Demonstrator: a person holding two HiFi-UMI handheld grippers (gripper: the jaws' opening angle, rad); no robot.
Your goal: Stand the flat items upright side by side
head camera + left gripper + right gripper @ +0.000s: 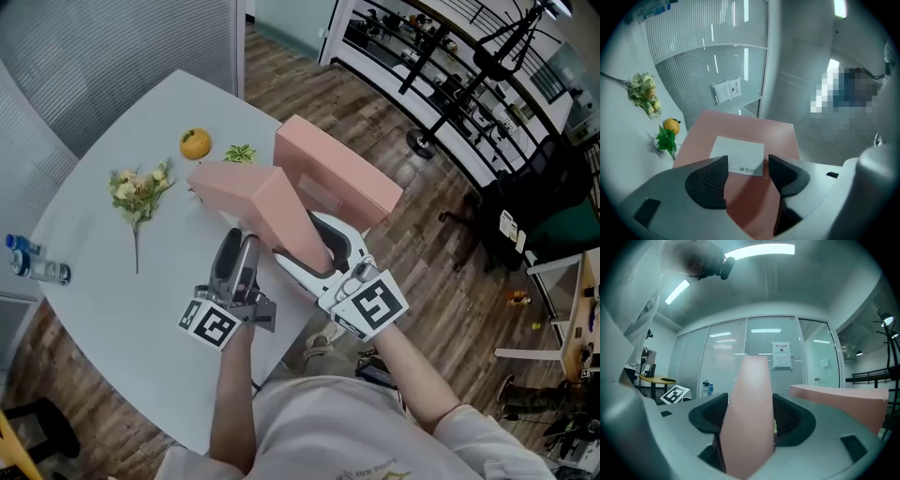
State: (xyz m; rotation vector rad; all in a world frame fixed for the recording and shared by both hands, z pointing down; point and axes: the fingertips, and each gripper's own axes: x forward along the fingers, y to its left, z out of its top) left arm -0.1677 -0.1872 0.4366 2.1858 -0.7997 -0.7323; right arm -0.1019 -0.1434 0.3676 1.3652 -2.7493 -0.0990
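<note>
1. Pink box number one [253, 192] is off the tabletop [122, 281] and tilted, somewhere between lying flat and standing. It sits over the middle, toward the right edge.
2. The right hand-held gripper [749, 413] is clamped on its near end, with a pad pressed against each broad side.
3. The left hand-held gripper [747, 176] is released, jaws apart, hovering just by the face with the white label [739, 154]. I'd guess it's there to steady things, but it isn't gripping anything.
4. Second pink box [342, 173] is right behind, along the right edge. It looks like it's already up on its edge, though I can't see the bottom to be sure.
5. So I'd call it roughly half done. What's left is tipping the held box fully upright, setting it down next to the other one and letting go.
6. The orange [195, 143], leaves [240, 153], flower sprig [139, 192] and bottle [37, 267] sit toward the far and left edges, well out of the way.
</note>
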